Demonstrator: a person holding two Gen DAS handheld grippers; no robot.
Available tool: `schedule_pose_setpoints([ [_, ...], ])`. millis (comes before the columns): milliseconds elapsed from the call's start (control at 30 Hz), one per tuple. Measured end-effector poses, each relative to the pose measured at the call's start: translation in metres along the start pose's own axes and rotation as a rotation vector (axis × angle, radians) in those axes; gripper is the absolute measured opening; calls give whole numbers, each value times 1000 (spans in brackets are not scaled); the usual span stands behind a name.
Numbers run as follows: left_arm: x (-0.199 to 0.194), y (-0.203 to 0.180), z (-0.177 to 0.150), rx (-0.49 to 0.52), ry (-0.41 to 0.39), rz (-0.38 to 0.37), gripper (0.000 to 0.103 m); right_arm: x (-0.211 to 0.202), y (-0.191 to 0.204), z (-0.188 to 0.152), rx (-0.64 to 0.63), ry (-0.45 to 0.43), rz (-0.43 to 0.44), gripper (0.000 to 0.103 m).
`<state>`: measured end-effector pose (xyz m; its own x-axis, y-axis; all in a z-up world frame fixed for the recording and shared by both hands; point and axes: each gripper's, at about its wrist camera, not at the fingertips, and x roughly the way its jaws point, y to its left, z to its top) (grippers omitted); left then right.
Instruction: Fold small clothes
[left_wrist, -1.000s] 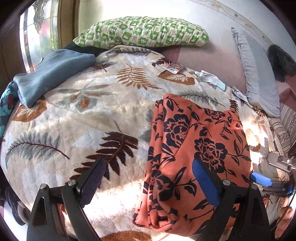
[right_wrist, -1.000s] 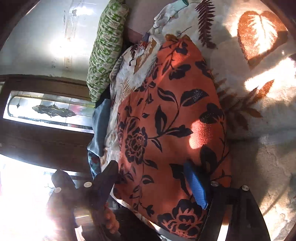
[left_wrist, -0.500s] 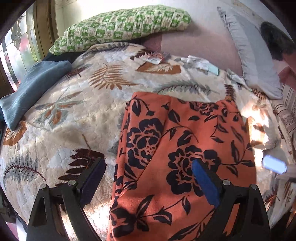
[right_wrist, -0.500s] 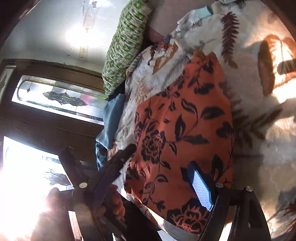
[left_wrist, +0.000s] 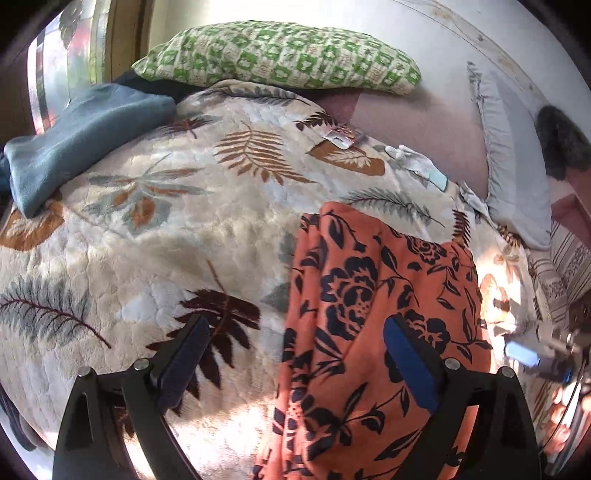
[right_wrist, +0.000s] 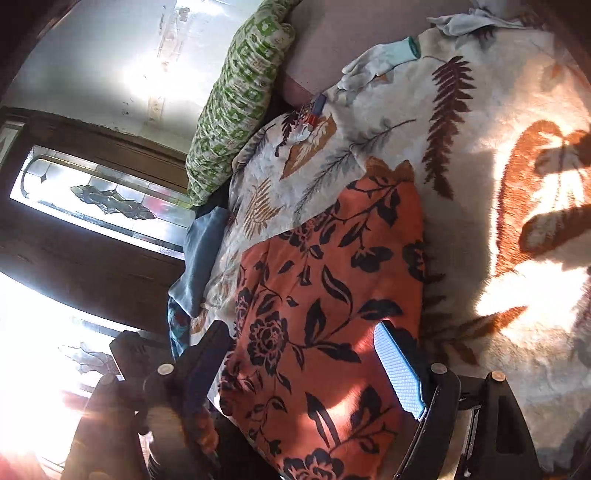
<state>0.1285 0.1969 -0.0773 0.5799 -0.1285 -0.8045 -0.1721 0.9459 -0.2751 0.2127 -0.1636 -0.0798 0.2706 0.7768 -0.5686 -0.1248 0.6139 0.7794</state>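
Seemingly mid-fold, the orange cloth with a black flower print (left_wrist: 376, 325) lies on the cream plush blanket patterned with leaves (left_wrist: 155, 251) in the left wrist view, doubled into a long band with stacked layers showing along its left edge. The left gripper (left_wrist: 295, 354) hangs just above it with its jaws spread wide and nothing between them: one blue-padded finger sits over the blanket, the other over the cloth. At the frame's right edge the right gripper (left_wrist: 543, 354) shows only in part. Farther back lie a green-and-white checked pillow (left_wrist: 280, 59), a folded blue-grey towel (left_wrist: 77, 136) and a pale grey cushion (left_wrist: 513, 177).

From the right wrist view, the same cloth (right_wrist: 332, 295) reaches from the near edge of the bed toward a small pale garment with a mint cuff (right_wrist: 380, 62) lying well apart, near the pillow. The right gripper (right_wrist: 303, 354) is also spread and empty, its fingers straddling the cloth's near end; whether they touch the fabric I cannot tell.

By my reading, one lengthwise fold is done. A crosswise fold into a compact packet looks still to come, and the pale garment appears unfolded.
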Motion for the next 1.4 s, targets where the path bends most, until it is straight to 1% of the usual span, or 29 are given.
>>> schedule_pose_setpoints([
  [33,4,10,3,-34,30,-24,95,-4,-5,-8,6,7,-8,83],
  [100,14,24,8,-82,85,-132,95,-10,-19,-24,31,32,-20,83],
  [133,21,27,10,-97,112,-173,95,-9,-25,-31,40,47,-20,83],
  [200,31,26,14,-106,147,-246,95,-4,-36,-41,68,73,3,83],
  [233,35,23,16,-108,152,-282,95,-4,-42,-44,89,72,22,83],
  [300,45,18,21,-113,165,-311,95,-2,-49,-42,120,56,60,83],
  [333,51,15,22,-112,181,-328,95,-2,-52,-39,129,42,61,83],
  [400,64,11,23,-114,219,-326,95,1,-54,-29,132,19,71,83],
  [467,71,6,21,-88,229,-315,95,11,-57,-20,142,17,79,83],
  [533,70,-1,20,-42,217,-288,92,31,-64,-16,169,68,70,83],
  [567,69,-4,20,-13,211,-270,74,40,-63,-16,177,92,61,84],
  [600,70,-7,19,20,217,-267,64,44,-57,-18,144,91,61,83],
  [633,72,-10,18,30,229,-278,51,46,-49,-20,104,101,70,82],
  [667,73,-10,19,20,237,-281,47,49,-42,-22,72,107,36,80],
  [700,74,-11,19,14,240,-276,45,53,-38,-24,50,124,-10,71],
  [733,73,-12,19,15,240,-273,42,58,-37,-24,43,140,-52,66],
  [800,70,-13,19,22,235,-267,39,59,-41,-23,68,139,-71,55],
  [867,67,-18,20,38,231,-248,34,55,-35,-23,48,136,-91,49],
  [933,57,-25,22,61,214,-219,30,50,-22,-24,14,126,-118,45],
  [1000,41,-34,23,94,178,-207,26,40,-10,-24,-11,105,-119,43],
  [1133,7,-59,26,118,111,-249,25,9,15,-24,-75,52,-113,41],
  [1233,-15,-86,31,143,61,-302,25,-30,24,-24,-105,-11,-92,41],
  [1333,-23,-122,37,180,34,-345,25,-70,26,-20,-130,-57,-91,41],
  [1400,-20,-144,40,199,31,-368,25,-94,22,-15,-134,-85,-102,41],
])
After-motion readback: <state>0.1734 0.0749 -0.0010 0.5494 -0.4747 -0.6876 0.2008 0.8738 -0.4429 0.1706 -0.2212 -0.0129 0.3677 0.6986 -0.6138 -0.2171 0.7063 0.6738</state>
